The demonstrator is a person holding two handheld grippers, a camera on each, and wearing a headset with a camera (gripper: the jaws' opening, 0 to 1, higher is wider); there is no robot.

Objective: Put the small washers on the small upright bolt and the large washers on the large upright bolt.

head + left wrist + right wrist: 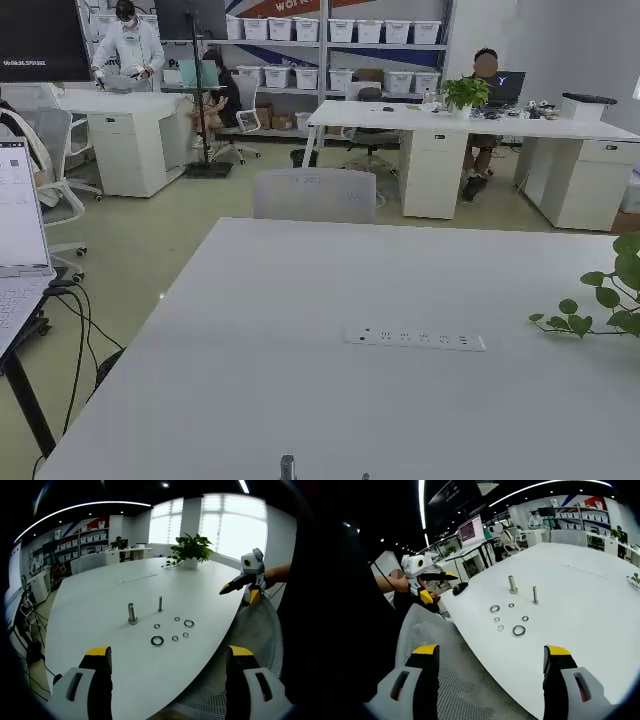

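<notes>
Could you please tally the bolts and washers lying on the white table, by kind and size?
Large upright bolt: 1
Small upright bolt: 1
Large washers: 2
Small washers: 4
Total: 8

- My white counter [95,595] carries the large upright bolt [132,614], head down.
- The small upright bolt [160,603] stands just beside it.
- Two large washers [157,641] and four small washers [175,638] lie flat, scattered near that large bolt, on my side of it.
- A power strip [136,578] lies beyond the large bolt, and a potted plant [190,550] stands farther off.
</notes>
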